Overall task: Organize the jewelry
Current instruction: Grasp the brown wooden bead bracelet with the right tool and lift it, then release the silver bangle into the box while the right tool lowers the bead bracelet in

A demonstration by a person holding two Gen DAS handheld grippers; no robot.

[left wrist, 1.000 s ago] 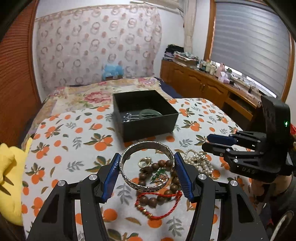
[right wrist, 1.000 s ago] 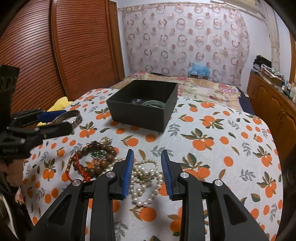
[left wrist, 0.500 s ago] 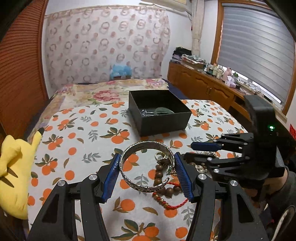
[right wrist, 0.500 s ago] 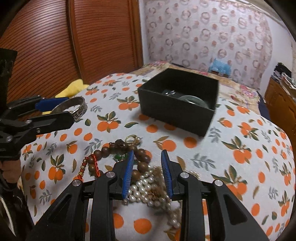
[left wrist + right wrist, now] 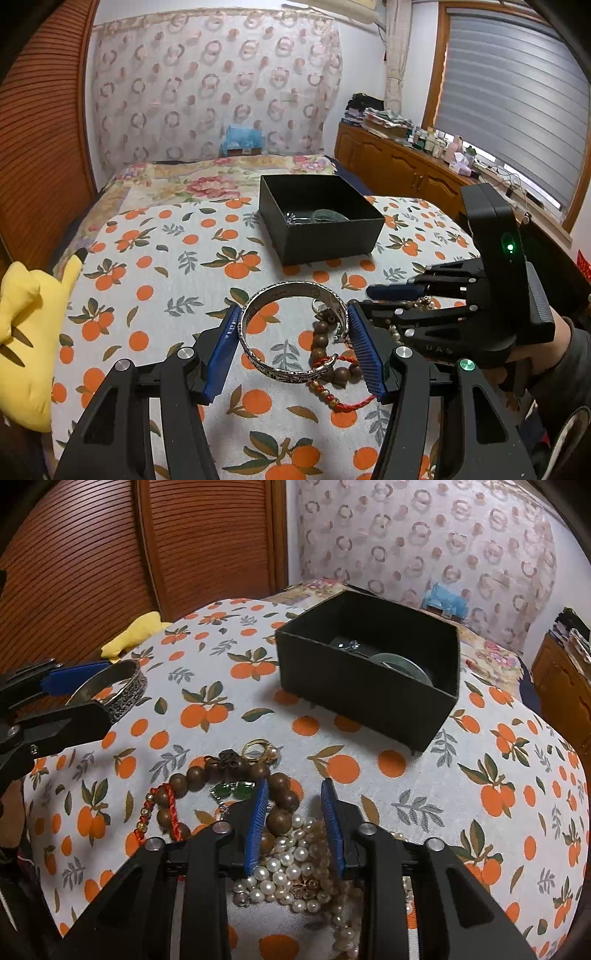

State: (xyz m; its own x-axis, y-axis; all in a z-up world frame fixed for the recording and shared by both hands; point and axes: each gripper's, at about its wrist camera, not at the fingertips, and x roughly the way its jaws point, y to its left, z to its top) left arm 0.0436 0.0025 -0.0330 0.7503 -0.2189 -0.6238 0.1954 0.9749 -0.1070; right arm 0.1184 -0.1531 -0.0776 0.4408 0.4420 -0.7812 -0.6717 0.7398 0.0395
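My left gripper [image 5: 293, 334] is shut on an engraved silver bangle [image 5: 258, 360], held above the orange-print cloth; it also shows in the right wrist view [image 5: 125, 692]. A black open box [image 5: 332, 236] stands beyond, with a green bangle [image 5: 402, 662] and a small silver piece inside. My right gripper [image 5: 293, 825] is open, low over a pearl necklace [image 5: 295, 867], beside a brown wooden bead bracelet [image 5: 229, 771], a red cord bracelet [image 5: 166, 812], green earrings [image 5: 232, 790] and a gold ring [image 5: 256, 747]. The right gripper shows in the left wrist view [image 5: 391, 299].
A yellow plush toy [image 5: 26, 332] lies at the cloth's left edge. A wooden slatted wardrobe [image 5: 110, 554] stands left. A wooden sideboard [image 5: 413, 173] with clutter runs under the window at the right. A floral bedspread [image 5: 207, 181] lies behind the box.
My left gripper has carried the bangle back and left, away from the pile. My right gripper has dropped lower and moved left over the pearls and wooden beads.
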